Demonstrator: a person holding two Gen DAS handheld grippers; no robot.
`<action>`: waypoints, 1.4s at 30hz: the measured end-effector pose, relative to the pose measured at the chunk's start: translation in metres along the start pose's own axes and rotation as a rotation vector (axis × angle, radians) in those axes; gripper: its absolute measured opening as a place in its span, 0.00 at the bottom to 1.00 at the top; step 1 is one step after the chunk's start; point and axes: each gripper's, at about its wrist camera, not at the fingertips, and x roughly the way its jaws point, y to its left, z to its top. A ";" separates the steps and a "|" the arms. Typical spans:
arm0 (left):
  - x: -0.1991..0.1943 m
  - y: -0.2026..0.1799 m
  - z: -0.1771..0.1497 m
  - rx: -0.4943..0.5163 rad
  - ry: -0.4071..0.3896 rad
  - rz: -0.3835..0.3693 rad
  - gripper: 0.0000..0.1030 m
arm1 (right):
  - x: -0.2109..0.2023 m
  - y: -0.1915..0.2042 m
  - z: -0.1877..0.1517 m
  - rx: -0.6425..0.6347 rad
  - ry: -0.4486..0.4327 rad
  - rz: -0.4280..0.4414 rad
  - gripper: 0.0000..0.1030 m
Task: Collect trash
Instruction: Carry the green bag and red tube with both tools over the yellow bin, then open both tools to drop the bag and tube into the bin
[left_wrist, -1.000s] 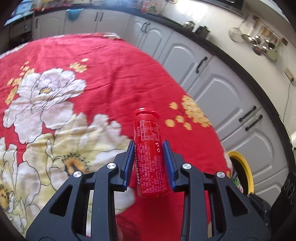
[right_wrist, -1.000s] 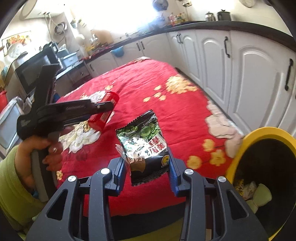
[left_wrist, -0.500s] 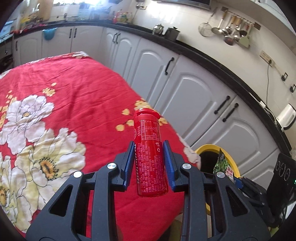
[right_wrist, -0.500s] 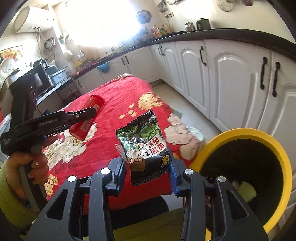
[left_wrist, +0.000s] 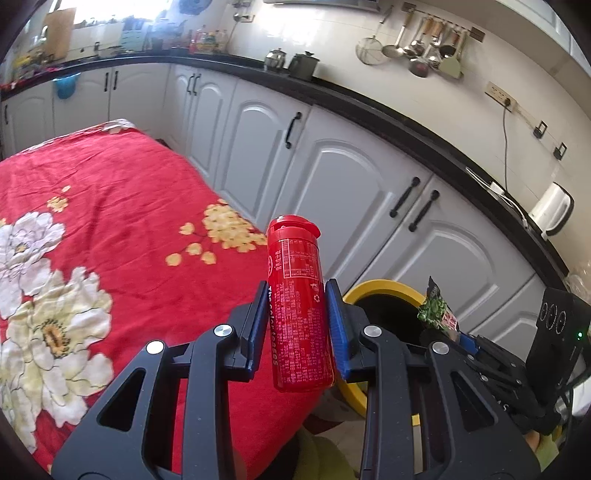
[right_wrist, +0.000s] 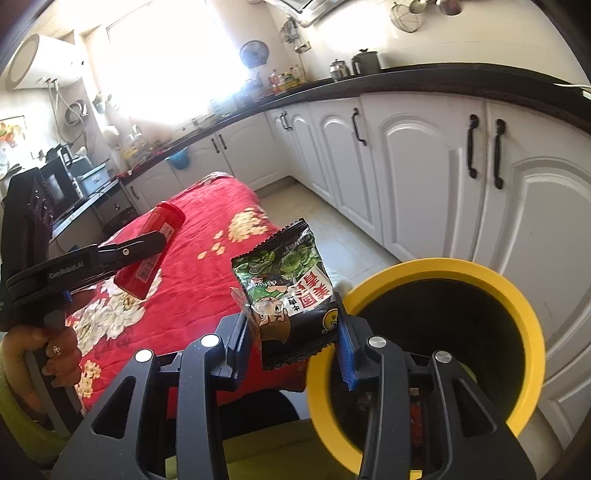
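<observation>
With the right gripper (right_wrist: 293, 341) clamped on a crinkly green-and-black foil snack packet (right_wrist: 290, 291) at the near rim of the round yellow-rimmed black bin (right_wrist: 517, 310), and the left gripper (left_wrist: 295, 325) pinching 1 red cylindrical plastic bottle (left_wrist: 297, 310) short of that bin, an early release risked either landing outside it.

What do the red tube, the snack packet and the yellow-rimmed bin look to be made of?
Red tube: likely glossy plastic, with a moulded flip cap. Snack packet: thin printed film, with crimped edges and shiny creases. Bin: probably matte plastic, with a smooth yellow rim.

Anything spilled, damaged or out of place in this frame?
Nothing stands out. The left gripper holds a capped red bottle, the right gripper a snack packet beside the yellow bin. No spill visible.
</observation>
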 end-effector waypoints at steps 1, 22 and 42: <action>0.001 -0.003 0.000 0.004 0.000 -0.003 0.23 | -0.002 -0.004 -0.001 0.006 -0.004 -0.007 0.36; 0.034 -0.078 -0.015 0.155 0.050 -0.087 0.23 | -0.030 -0.070 -0.022 0.099 -0.033 -0.131 0.36; 0.089 -0.126 -0.038 0.254 0.175 -0.148 0.23 | -0.016 -0.110 -0.063 0.159 0.054 -0.213 0.41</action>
